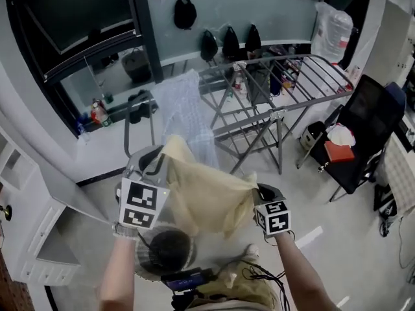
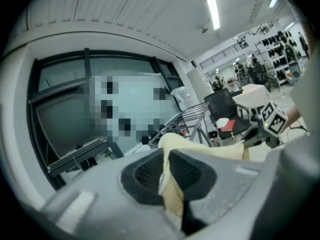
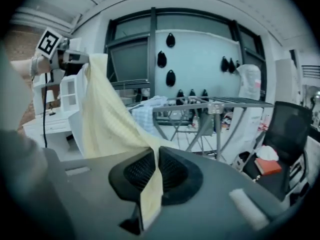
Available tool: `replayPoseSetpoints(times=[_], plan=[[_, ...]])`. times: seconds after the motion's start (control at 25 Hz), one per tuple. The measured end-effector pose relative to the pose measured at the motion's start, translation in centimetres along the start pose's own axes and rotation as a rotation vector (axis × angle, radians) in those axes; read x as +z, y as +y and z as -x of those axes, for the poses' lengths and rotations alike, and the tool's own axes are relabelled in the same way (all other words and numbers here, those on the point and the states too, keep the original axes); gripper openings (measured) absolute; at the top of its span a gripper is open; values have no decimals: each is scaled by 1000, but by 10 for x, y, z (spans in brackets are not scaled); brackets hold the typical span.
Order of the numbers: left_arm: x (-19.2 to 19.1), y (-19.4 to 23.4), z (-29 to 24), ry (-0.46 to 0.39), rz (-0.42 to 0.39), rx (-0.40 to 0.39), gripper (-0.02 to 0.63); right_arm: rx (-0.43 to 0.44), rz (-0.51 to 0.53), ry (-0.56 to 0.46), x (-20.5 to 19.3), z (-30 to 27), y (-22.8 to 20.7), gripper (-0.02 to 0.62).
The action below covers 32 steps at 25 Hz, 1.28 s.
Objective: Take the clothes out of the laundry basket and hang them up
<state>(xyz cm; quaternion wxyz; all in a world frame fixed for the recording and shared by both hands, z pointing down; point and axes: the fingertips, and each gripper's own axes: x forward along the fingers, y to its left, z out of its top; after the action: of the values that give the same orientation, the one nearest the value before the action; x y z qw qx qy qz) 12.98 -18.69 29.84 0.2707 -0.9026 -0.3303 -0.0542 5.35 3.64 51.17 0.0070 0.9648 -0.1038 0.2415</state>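
A pale yellow cloth (image 1: 207,196) hangs spread between my two grippers, above the round laundry basket (image 1: 148,269) by the person's feet. My left gripper (image 1: 150,167) is shut on the cloth's left top corner; in the left gripper view the fabric (image 2: 172,196) is pinched between the dark pads of the left gripper (image 2: 166,171). My right gripper (image 1: 262,193) is shut on the right corner, and a strip of cloth (image 3: 150,194) runs through the closed jaws of the right gripper (image 3: 156,166). The grey drying rack (image 1: 285,70) stands beyond.
A light blue checked cloth (image 1: 185,115) hangs over the rack's left end. A black chair (image 1: 363,128) with a red item and white cloth stands at the right. A white cabinet (image 1: 26,199) is at the left. Dark caps hang on the back wall (image 1: 227,8).
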Motion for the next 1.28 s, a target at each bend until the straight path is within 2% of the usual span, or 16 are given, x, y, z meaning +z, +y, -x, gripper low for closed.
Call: replayPoseSetpoints(times=[0.24,0.44,0.6,0.88,1.08,1.28], plan=[[19,-76,-69,4,8,-133,26,-182,-106,-74,18,59,-123,14],[53,-141,-122,6,-2,-197,26,-268,-114,-123,39,108,-222,14],[89,-185,-169,-2,18,-225,26,-288,-100,-161,66,132,-295,14],[149,-243,-247,-22,81,-216,26,-260,-22,-211,109,154,-397,14],[189,-259,-297,-38,92,-208,26,-282,45,-226,135,153,-457,15],[217,-257,-355,-63,84,-188,26,-326,76,-252,158,141,-512,14]])
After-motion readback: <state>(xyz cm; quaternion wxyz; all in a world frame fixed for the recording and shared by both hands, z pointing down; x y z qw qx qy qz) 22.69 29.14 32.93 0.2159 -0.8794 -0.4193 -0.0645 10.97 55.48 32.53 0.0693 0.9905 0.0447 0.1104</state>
